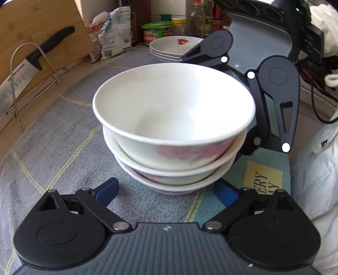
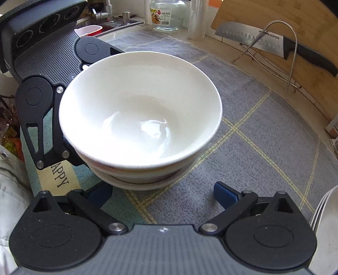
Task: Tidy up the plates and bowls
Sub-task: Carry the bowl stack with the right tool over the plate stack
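Three white bowls with pink flower prints stand nested in a stack [image 1: 173, 118] [image 2: 139, 114] on a grey checked mat [image 1: 52, 137]. My left gripper [image 1: 166, 191] is low at the stack's near side, its blue fingertips [image 1: 108, 189] wide apart on either side of the bottom bowl, not pressing it. From the opposite side my right gripper [image 2: 163, 195] does the same, open, blue fingertips [image 2: 226, 194] flanking the stack's base. Each view shows the other gripper's black linkage [image 1: 276, 95] [image 2: 38, 114] behind the bowls. A stack of flowered white plates [image 1: 175, 46] [image 2: 325, 224] sits further off.
A knife [image 1: 31, 63] [image 2: 295, 46] rests on a wire rack against a wooden cutting board [image 1: 38, 25]. Jars and bottles [image 1: 157, 31] crowd the back, a glass jar [image 2: 166, 14] stands near the sink [image 2: 105, 23]. A white sleeve [image 1: 316, 169] is at the right.
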Tool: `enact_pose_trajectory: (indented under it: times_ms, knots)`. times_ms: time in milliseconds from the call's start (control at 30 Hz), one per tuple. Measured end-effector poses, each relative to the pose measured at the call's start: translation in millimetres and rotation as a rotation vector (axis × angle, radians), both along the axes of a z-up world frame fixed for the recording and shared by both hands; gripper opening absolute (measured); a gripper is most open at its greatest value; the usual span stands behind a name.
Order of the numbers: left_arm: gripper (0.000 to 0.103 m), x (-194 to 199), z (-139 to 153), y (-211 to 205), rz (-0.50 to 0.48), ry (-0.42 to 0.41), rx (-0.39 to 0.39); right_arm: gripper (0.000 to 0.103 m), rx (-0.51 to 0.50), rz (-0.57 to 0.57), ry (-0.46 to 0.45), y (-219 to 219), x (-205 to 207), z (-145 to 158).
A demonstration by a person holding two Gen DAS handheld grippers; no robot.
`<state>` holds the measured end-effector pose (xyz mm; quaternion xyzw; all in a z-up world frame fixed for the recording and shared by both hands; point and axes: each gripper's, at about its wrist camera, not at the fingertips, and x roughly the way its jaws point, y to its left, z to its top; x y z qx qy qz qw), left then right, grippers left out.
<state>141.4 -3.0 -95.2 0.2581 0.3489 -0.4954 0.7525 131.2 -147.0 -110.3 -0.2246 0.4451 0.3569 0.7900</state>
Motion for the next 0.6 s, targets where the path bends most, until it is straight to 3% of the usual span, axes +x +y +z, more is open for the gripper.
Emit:
enact_pose_trajectory:
  times_ms: [133, 367, 600]
  knots:
    - [0.086, 0, 4, -3, -0.051, -0.006, 0.025, 0.103, 0.013, 0.088, -0.008, 8, 5, 7]
    - [0.085, 6, 9, -10, -0.081, -0.004, 0.046, 0.095, -0.004, 0.175, -0.005, 16, 8, 10]
    - [0.084, 8, 12, -12, -0.094, 0.011, 0.047, 0.088, -0.007, 0.192, 0.010, 13, 5, 8]
